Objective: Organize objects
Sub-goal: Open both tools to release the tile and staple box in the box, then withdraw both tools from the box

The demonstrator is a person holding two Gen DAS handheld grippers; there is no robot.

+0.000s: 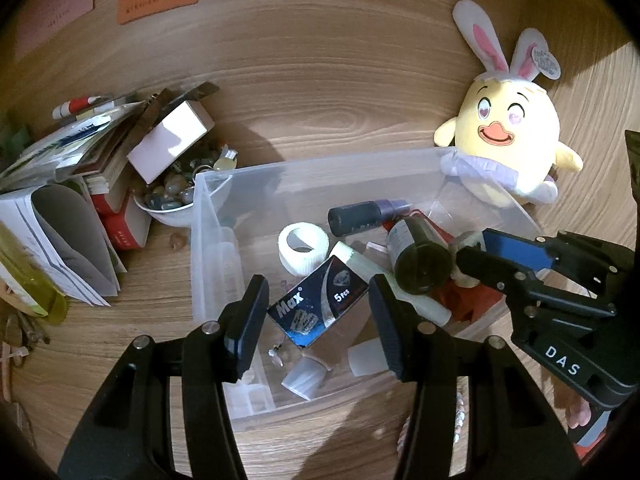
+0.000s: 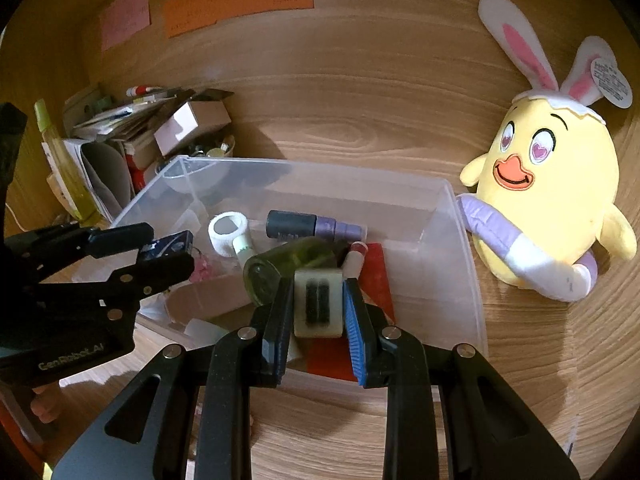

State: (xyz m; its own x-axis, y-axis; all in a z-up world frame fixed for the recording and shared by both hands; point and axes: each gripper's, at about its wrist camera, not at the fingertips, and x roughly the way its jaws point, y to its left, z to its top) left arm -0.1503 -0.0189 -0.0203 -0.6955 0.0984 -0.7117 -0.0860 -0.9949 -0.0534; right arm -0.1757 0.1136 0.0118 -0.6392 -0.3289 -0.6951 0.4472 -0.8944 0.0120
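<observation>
Over the clear plastic bin (image 1: pixel 216 240) on the wooden desk (image 1: pixel 320 120) now. Left gripper (image 1: pixel 318 322) hovering with jaws spread wide, gripping nothing, right above a dark box (image 1: pixel 318 308) reading "Max" and "5 PCS". Right gripper (image 2: pixel 318 304) clenched on a cream block (image 2: pixel 319 304) with two black stripes, held above the bin's near edge beside a green bottle (image 2: pixel 288 266). "DAS" printed on the right gripper's body, "GenRoboAI" or similar on the left's. White tape roll (image 1: pixel 304 248) down inside the bin. Yellow chick plush (image 2: pixel 548 196) leaning at the bin's right wall, heart tag too blurred to read.
</observation>
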